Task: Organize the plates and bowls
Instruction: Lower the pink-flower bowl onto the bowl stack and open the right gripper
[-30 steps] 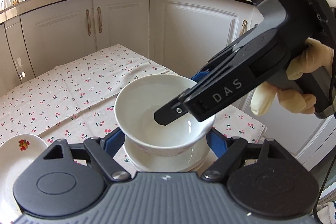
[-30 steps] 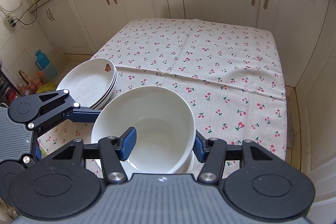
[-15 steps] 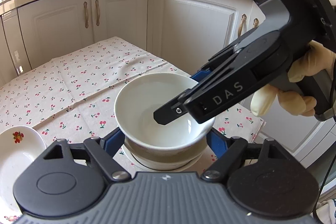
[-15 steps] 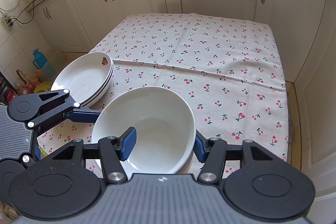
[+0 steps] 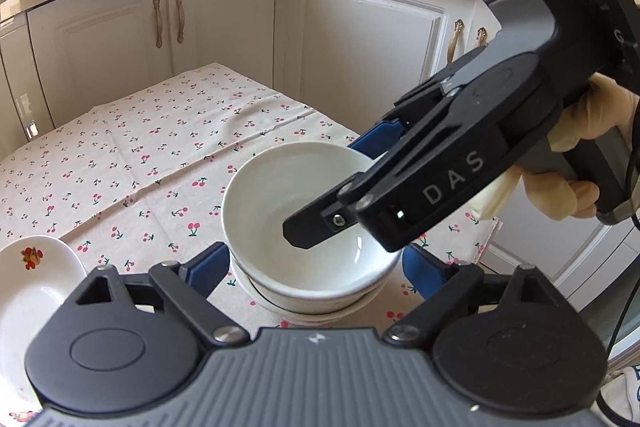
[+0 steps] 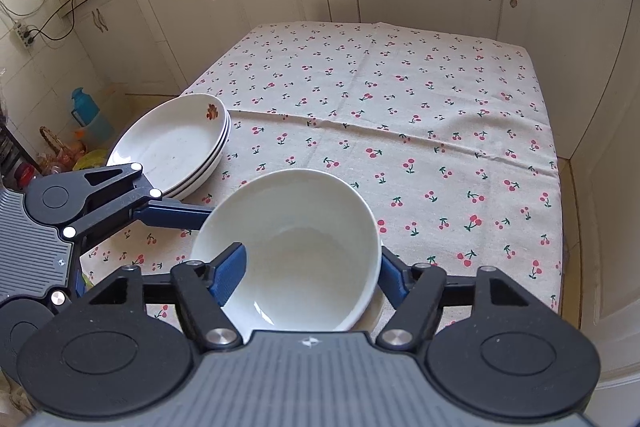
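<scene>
A white bowl (image 5: 304, 227) (image 6: 292, 251) rests nested on top of other white bowls (image 5: 320, 307) near the table's front edge. My left gripper (image 5: 314, 267) straddles this stack. Its jaws are opening, and the blue fingers (image 5: 208, 267) stand just off the bowl's sides. My right gripper (image 6: 312, 275) is also opening. One of its blue fingers (image 6: 230, 271) is inside the bowl and the other is outside the rim, with neither pressing. A stack of white plates (image 6: 172, 143) (image 5: 28, 287) with a flower mark sits to the left.
A cherry-print tablecloth (image 6: 400, 107) covers the table, whose right edge (image 6: 560, 187) drops to the floor. White cabinets (image 5: 360, 47) surround it. A gloved hand (image 5: 560, 187) holds the right gripper. A blue flask (image 6: 86, 107) stands on the floor at left.
The top bowl has come down from above the lower bowls and now sits nested in them. Both grippers' fingers have spread apart and let go of it.
</scene>
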Demonstrator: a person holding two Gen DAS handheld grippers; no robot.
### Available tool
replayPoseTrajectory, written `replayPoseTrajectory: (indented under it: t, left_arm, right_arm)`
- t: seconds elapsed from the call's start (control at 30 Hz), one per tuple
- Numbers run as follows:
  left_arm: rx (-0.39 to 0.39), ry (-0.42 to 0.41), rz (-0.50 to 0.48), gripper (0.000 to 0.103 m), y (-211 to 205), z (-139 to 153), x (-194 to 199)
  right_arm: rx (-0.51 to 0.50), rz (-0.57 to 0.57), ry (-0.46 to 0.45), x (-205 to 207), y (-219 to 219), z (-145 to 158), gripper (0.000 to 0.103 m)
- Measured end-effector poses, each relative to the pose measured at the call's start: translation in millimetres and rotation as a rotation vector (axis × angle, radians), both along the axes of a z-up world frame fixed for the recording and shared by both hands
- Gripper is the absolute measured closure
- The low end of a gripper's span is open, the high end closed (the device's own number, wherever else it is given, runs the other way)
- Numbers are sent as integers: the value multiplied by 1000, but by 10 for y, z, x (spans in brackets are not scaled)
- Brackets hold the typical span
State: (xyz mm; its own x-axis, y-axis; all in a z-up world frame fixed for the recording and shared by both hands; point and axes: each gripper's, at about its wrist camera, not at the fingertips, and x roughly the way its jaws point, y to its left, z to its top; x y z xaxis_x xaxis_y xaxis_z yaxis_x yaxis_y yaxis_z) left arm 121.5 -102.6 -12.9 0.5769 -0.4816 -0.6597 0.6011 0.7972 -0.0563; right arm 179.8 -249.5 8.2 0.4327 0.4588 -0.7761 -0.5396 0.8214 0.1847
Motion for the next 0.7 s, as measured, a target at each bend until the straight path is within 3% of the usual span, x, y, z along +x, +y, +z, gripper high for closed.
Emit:
replayPoseTrajectory:
  t: [0.03, 0.17, 0.5, 0.7]
  left_arm:
    - [2, -5, -1, 7, 8, 8, -7]
    - [-15, 2, -6, 6, 87, 41, -19]
    - [-4, 22, -44, 6, 275, -56, -116]
    - [27, 52, -53, 6, 314, -235, -71]
  right_arm:
    - [-3, -1, -13, -15, -6, 10, 13]
    - [-7, -16, -58, -78, -69, 54, 5]
    - [28, -26, -177, -420, -349, -5, 0]
    - [38, 3, -167, -606, -415, -233, 0]
